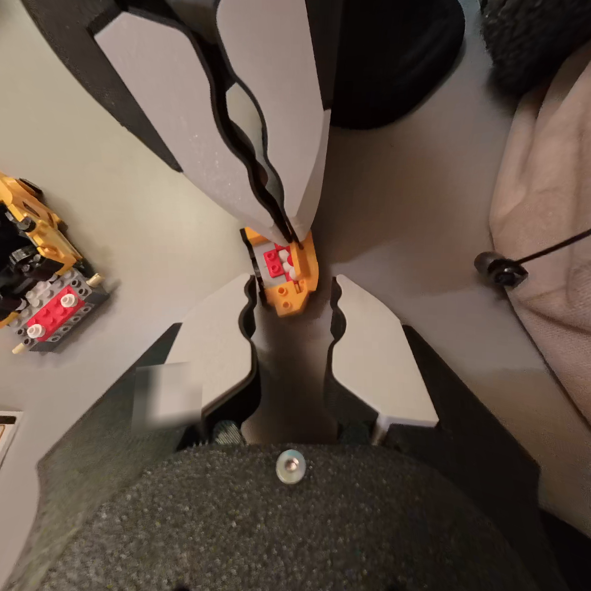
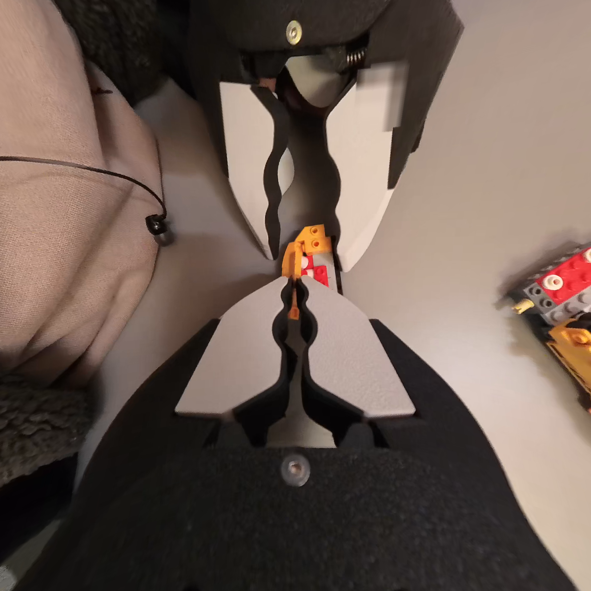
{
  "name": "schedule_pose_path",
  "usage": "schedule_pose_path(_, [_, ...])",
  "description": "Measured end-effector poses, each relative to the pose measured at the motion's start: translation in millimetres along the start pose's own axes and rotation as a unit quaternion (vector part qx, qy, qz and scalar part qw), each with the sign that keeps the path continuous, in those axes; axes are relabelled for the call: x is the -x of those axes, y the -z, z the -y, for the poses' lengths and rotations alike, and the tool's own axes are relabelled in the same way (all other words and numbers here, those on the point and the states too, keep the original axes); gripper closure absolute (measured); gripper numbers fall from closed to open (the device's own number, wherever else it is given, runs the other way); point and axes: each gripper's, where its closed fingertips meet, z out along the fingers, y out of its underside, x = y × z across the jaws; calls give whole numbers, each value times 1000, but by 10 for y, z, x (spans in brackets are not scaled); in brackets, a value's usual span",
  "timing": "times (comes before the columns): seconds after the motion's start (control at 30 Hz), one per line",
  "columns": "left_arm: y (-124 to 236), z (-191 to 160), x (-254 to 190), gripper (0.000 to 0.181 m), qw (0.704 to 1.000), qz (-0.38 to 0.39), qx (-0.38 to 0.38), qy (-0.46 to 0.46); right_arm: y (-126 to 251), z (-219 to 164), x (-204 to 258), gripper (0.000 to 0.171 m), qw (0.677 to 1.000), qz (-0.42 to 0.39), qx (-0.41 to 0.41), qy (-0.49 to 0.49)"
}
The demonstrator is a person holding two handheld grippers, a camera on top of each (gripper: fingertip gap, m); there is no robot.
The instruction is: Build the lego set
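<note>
Orange sub-assembly (image 1: pixel 284 275): small brick build with red and white pieces inside, on the pale table (image 1: pixel 144 192), between both tools.
Right gripper (image 2: pixel 295 281): jaws pressed together on a thin orange piece (image 2: pixel 293 311) at the build's edge.
Left gripper (image 1: pixel 292 281): jaws spread, one fingertip (image 1: pixel 246 284) touching the build's black side, the other apart.
Main model (image 1: pixel 38 278): gold, black, grey and red, well apart on the table.
Containers: none visible.
Person: beige garment (image 2: pixel 64 224), black cord toggle (image 2: pixel 156 225).
</note>
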Motion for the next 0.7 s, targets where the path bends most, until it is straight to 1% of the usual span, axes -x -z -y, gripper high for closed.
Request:
schedule_pose_path(0.2, [-23,20,19,141,1000,-4,-7,16,-2,-3,-35,170,999,25,17,-27])
schedule_pose_path(0.33, [-24,27,46,148,1000,-2,-11,22,-1,3,-50,169,997,49,18,-61])
schedule_pose_path(0.43, [-25,34,50,149,1000,-3,-12,25,5,6,-78,169,994,60,18,-84])
schedule_pose_path(0.6, [-21,36,46,149,1000,-3,-12,26,-1,11,-79,168,996,54,19,-64])
schedule_pose_path(0.7, [-18,35,49,149,1000,0,-11,26,5,10,-97,164,998,31,16,-48])
